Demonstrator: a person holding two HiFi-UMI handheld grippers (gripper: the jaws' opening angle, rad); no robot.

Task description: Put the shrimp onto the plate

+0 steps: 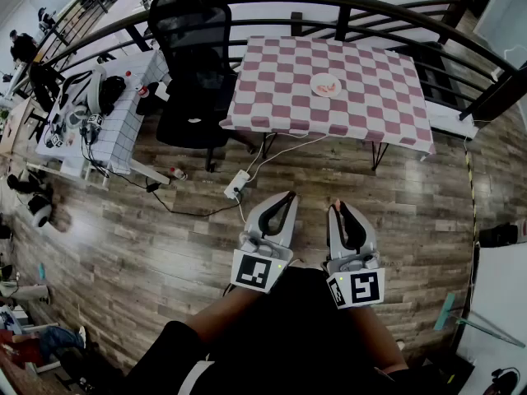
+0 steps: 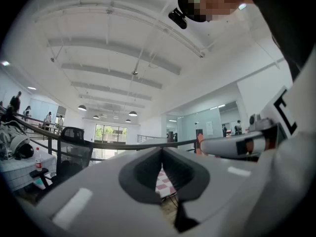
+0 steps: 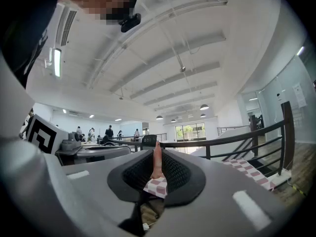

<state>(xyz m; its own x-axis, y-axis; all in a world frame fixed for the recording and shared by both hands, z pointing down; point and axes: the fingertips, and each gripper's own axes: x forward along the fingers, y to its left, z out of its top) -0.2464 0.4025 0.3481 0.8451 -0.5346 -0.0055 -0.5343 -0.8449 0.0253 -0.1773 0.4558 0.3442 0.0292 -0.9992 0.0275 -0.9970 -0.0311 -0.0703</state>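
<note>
A pink-orange shrimp [image 3: 157, 158] stands upright between the pads of my right gripper [image 3: 157, 154], which is shut on it. In the head view the shrimp's orange end [image 1: 335, 205] pokes out at the tip of the right gripper [image 1: 338, 207], low over the wooden floor. My left gripper [image 1: 289, 195] hangs beside it, jaws together and empty; its tips [image 2: 162, 151] meet with nothing between them. The white plate [image 1: 326, 85] sits far ahead on the red-and-white checkered table [image 1: 362, 97], with something orange lying on it. Both grippers are well short of the table.
A black office chair [image 1: 193, 56] stands at the table's left end. A dark curved railing [image 1: 346, 2] runs behind the table. A white power strip [image 1: 237, 184] and cables lie on the floor ahead. A white table with gear [image 1: 90, 109] stands at left.
</note>
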